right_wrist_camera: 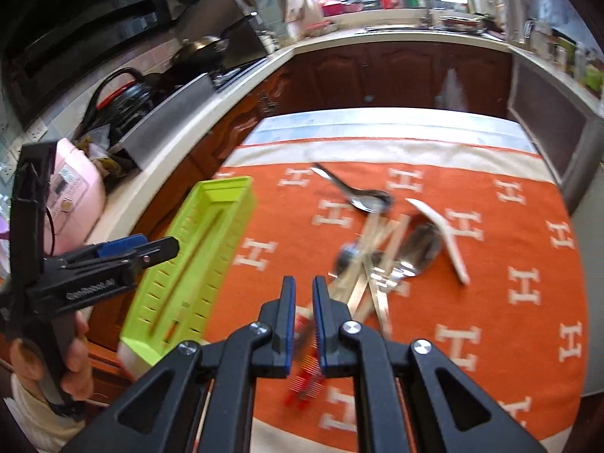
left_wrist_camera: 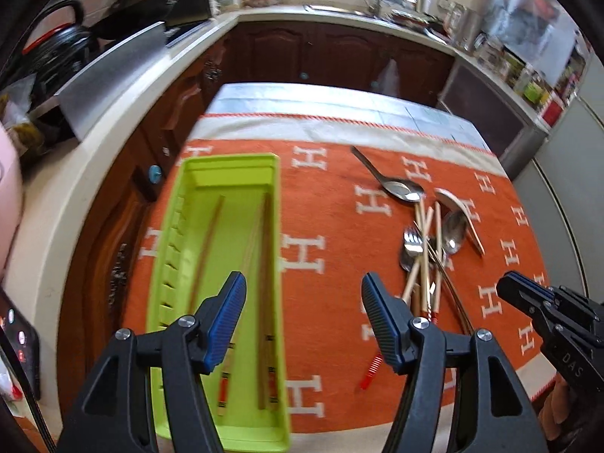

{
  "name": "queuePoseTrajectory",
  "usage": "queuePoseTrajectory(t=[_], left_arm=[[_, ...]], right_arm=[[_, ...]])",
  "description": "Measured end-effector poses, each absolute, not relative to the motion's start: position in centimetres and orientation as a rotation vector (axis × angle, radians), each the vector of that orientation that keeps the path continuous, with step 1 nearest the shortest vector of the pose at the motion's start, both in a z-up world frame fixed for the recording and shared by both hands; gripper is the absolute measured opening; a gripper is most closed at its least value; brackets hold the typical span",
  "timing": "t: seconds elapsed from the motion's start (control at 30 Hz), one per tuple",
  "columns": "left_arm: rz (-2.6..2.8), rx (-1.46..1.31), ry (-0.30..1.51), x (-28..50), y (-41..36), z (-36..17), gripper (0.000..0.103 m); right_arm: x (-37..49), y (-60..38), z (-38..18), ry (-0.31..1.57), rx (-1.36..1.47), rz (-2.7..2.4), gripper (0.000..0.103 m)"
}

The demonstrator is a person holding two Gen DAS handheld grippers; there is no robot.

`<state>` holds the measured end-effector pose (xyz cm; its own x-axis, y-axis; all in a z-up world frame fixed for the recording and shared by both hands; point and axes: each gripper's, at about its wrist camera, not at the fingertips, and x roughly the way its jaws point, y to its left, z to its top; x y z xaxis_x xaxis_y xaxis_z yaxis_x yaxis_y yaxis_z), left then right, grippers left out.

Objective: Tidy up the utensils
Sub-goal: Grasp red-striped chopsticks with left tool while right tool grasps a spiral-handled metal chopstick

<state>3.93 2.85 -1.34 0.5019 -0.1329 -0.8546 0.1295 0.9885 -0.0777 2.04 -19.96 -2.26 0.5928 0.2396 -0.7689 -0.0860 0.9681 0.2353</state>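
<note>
A lime green organiser tray (left_wrist_camera: 177,249) lies at the left of the orange cloth and holds several chopsticks (left_wrist_camera: 264,264); it also shows in the right wrist view (right_wrist_camera: 188,264). A pile of chopsticks, spoons and a fork (left_wrist_camera: 426,249) lies at the right, also in the right wrist view (right_wrist_camera: 377,260). A white ceramic spoon (right_wrist_camera: 441,234) lies beside the pile. My left gripper (left_wrist_camera: 302,309) is open and empty above the tray's right edge. My right gripper (right_wrist_camera: 303,313) has its jaws nearly closed, above the pile's red-tipped chopstick ends (right_wrist_camera: 305,377); I cannot tell if it grips one.
The orange cloth (left_wrist_camera: 339,207) with white H letters covers a small table. A metal spoon (left_wrist_camera: 396,185) lies apart at the back. A counter with a stove, pans and kettle runs along the left. Wooden cabinets and a sink stand behind.
</note>
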Motion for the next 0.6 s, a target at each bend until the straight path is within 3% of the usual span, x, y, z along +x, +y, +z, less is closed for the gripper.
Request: queuePoseTrajectory(t=[0.3, 0.43, 0.53, 0.6], left_arm=[[-0.318, -0.003, 1.159, 5.0, -3.0, -6.1, 0.062], [-0.376, -0.032, 1.226, 5.5, -4.8, -8.1, 0.051], [-0.397, -0.022, 1.243, 5.5, -6.0, -8.8, 0.05], [-0.409, -0.01, 1.252, 5.6, -6.8, -9.2, 0.041]], right_arm=[[0.1, -23.7, -6.0, 0.979, 0.181, 0.133, 0.009], [0.2, -24.4, -7.7, 1.015, 0.204, 0.155, 0.009], [0.4, -24.5, -8.5, 1.026, 0.202, 0.168, 0.009], [0.7, -24.6, -9.1, 1.041, 0.211, 0.18, 0.01]])
